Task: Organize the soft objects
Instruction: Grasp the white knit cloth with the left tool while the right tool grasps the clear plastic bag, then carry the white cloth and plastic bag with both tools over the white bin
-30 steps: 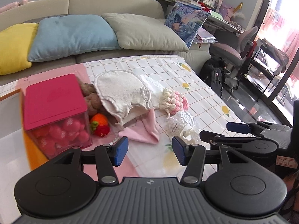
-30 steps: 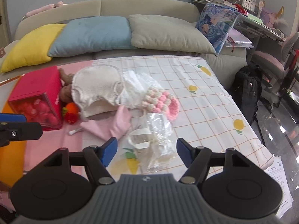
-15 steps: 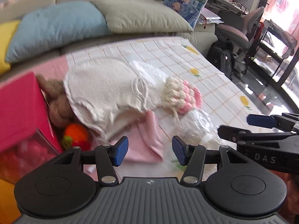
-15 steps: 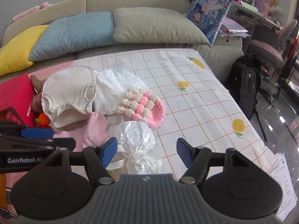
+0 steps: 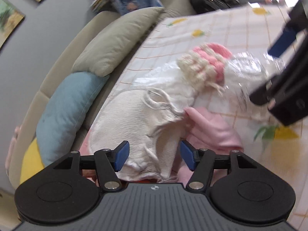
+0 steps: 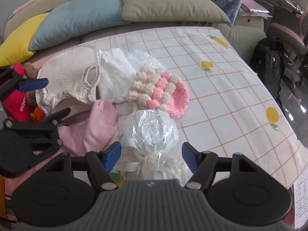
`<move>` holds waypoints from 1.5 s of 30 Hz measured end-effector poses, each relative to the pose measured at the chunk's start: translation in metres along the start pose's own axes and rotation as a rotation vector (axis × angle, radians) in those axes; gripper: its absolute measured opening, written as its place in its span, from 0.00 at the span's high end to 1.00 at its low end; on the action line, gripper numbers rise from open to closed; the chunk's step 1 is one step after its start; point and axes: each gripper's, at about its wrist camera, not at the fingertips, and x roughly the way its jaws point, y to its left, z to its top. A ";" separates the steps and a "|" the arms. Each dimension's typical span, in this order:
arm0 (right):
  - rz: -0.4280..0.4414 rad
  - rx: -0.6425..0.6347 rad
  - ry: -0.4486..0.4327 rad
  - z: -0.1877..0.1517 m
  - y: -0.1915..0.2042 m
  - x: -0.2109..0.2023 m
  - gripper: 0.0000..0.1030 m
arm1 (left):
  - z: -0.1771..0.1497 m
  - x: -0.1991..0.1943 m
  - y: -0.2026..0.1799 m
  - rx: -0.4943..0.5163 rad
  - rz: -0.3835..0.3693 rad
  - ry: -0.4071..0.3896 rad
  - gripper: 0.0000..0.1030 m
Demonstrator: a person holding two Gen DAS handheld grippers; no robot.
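While both grippers point(image 5: 152, 156) point(image 6: 151, 156) stood spread, cloth point(image 5: 134, 119) and bag point(image 6: 154, 130) between our jaws, nothing was sorted yet.

Fruit-print checked cloth point(image 6: 221, 88) under heaped soft garments point(image 6: 73, 80)

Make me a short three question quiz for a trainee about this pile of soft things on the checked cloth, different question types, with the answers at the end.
1. True or false: the left gripper is shut on the cream knitted garment.
2. Which lies nearest the right gripper? A) the blue pillow B) the clear plastic-wrapped bundle C) the black backpack
3. Fill in: the crocheted hat is cream and ____.

Key
1. False: its fingers stand apart on either side of the garment's edge, having just been opening.
2. B, which sits between its open fingers.
3. Pink.
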 end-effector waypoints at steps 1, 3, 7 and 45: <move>-0.001 0.000 0.003 -0.001 0.000 0.001 0.32 | -0.002 0.004 -0.005 0.027 0.019 0.008 0.27; 0.000 0.000 0.010 -0.002 0.000 0.002 0.32 | -0.004 0.011 -0.011 0.074 0.069 0.008 0.27; 0.000 -0.006 0.011 -0.003 0.001 0.003 0.32 | -0.004 0.017 -0.019 0.141 0.115 0.001 0.31; 0.149 -0.022 -0.198 -0.021 0.055 -0.128 0.64 | -0.058 -0.207 0.121 -0.632 0.128 -0.192 0.86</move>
